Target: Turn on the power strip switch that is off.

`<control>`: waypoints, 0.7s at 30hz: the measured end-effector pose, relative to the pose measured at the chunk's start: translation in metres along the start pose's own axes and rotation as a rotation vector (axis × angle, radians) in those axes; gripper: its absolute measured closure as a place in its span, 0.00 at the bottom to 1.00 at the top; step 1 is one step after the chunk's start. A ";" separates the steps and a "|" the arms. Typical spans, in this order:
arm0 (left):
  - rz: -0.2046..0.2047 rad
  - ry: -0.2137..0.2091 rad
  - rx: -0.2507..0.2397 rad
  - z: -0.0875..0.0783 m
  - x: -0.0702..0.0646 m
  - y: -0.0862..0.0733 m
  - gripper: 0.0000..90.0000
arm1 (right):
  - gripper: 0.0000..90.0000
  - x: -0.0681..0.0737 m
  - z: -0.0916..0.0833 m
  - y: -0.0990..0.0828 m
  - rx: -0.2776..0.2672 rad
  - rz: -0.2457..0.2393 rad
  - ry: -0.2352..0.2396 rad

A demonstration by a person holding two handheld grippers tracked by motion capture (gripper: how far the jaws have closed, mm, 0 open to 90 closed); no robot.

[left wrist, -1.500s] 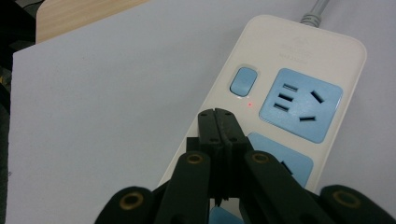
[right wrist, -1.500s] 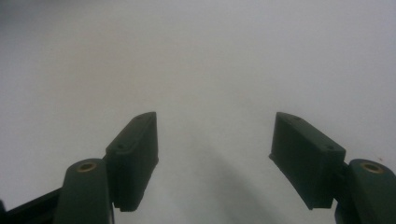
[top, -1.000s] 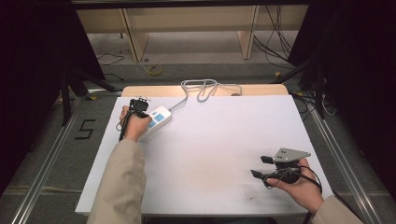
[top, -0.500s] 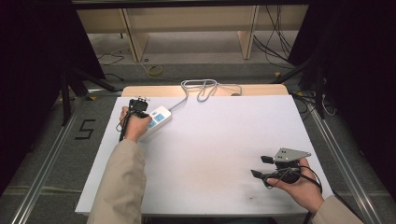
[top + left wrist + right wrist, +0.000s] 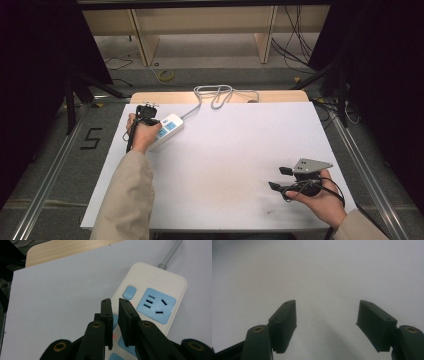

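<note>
1. A white desk (image 5: 225, 165) carries a white power strip (image 5: 166, 129) with blue sockets; the strip lies near the far left corner of the desk.
2. A grey cable (image 5: 216, 94) leaves the far end of the strip and makes loops at the far edge of the desk, on a strip of bare wood.
3. The left hand-held gripper (image 5: 146, 111) is at the left side of the strip, held by the left hand (image 5: 142, 134) in a beige sleeve.
4. In the left gripper view, the left hand-held gripper (image 5: 115, 302) has its jaws almost closed, with only a narrow gap between them and nothing held inside. The tips are over the power strip (image 5: 152, 302), close to the small blue switch (image 5: 130, 292) and beside a blue socket (image 5: 155, 304). I cannot tell if the tips touch the strip.
5. The right hand-held gripper (image 5: 279, 178) is near the near right corner of the desk, well apart from the strip, held by the right hand (image 5: 320, 197).
6. In the right gripper view, the right hand-held gripper (image 5: 327, 312) has its jaws wide apart and empty, just above the bare desk (image 5: 324, 272).
</note>
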State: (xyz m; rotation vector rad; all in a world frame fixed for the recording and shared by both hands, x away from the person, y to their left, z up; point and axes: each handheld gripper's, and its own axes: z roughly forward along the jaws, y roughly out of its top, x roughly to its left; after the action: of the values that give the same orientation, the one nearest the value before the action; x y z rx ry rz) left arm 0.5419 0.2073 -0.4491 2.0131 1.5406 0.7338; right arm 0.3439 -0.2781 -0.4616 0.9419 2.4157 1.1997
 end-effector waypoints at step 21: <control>-0.068 0.014 -0.011 -0.010 0.005 0.001 0.59 | 0.36 0.000 0.001 0.000 0.003 0.009 -0.001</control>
State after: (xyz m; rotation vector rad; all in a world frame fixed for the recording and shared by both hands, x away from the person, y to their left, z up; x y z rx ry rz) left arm 0.5372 0.2125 -0.4407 1.9416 1.6017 0.7293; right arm 0.3438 -0.2776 -0.4622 0.9549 2.4157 1.1993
